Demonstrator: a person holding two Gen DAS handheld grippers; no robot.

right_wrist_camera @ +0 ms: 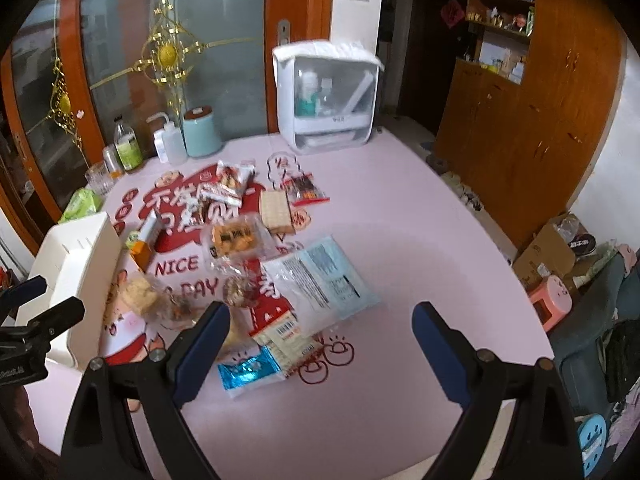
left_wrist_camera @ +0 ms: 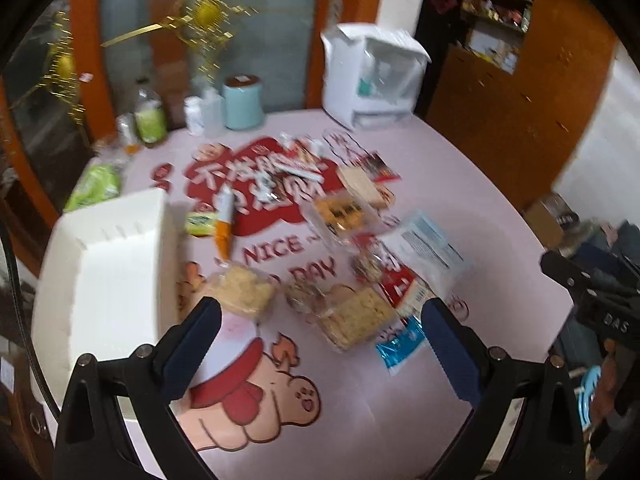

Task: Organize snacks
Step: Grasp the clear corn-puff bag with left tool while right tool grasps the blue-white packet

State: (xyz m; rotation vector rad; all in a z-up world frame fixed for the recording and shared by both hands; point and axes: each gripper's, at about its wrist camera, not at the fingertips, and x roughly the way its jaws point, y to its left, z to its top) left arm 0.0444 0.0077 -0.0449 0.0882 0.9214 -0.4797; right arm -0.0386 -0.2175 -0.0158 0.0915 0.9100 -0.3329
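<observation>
both claws agape — above snacks

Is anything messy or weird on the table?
Yes: the snack packets lie scattered across the pink table, some overlapping, none in the white bin at the left. The blue foil packet lies nearest, by the open right gripper. Nothing looks spilled or torn.

Glossy plastic snack wrappers – matt pink tablecloth – wooden cabinet.
</observation>
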